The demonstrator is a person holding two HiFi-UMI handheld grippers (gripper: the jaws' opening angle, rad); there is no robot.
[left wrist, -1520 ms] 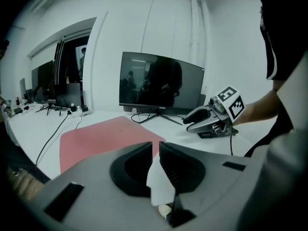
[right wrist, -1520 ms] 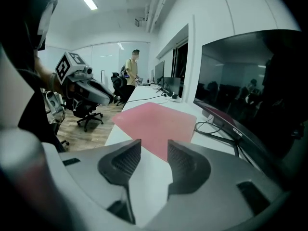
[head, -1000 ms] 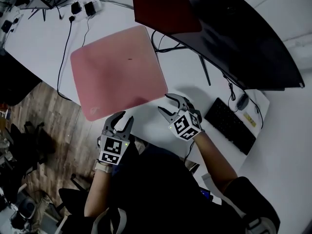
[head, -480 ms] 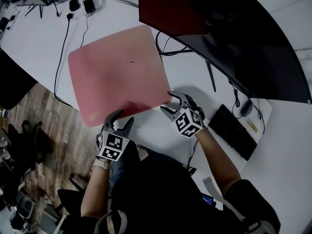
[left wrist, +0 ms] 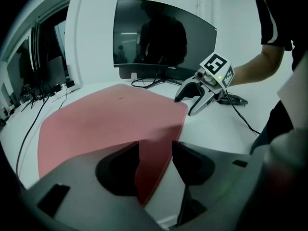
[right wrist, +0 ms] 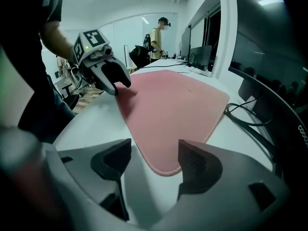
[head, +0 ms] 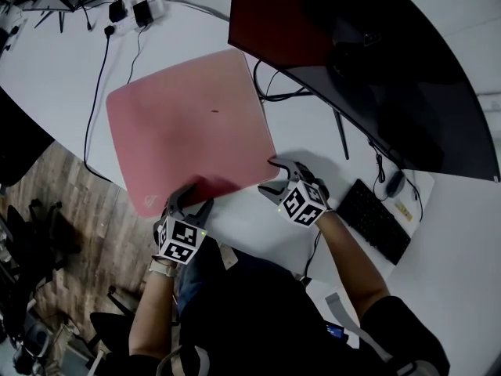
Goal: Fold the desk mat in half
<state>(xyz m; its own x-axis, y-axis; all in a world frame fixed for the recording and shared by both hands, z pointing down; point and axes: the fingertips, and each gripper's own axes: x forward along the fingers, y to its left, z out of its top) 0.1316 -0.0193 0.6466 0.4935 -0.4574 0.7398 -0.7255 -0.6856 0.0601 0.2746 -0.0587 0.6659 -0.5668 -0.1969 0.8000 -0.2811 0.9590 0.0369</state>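
The pink desk mat lies flat and unfolded on the white table. My left gripper is at the mat's near left corner. In the left gripper view the mat's edge runs between the jaws of my left gripper; they are opening and the pads do not press on it. My right gripper is at the near right corner. In the right gripper view that rounded corner lies between the widening jaws of my right gripper, untouched. Each gripper shows in the other's view: the right one and the left one.
A curved black monitor stands behind the mat, its cables close to the mat's far right corner. A keyboard and mouse lie to the right. A power strip sits at the far left. The table edge drops to wooden floor.
Both grippers have moved forward from short of the mat to its near corners. Their jaws have spread wider. The mat has not moved on the table.
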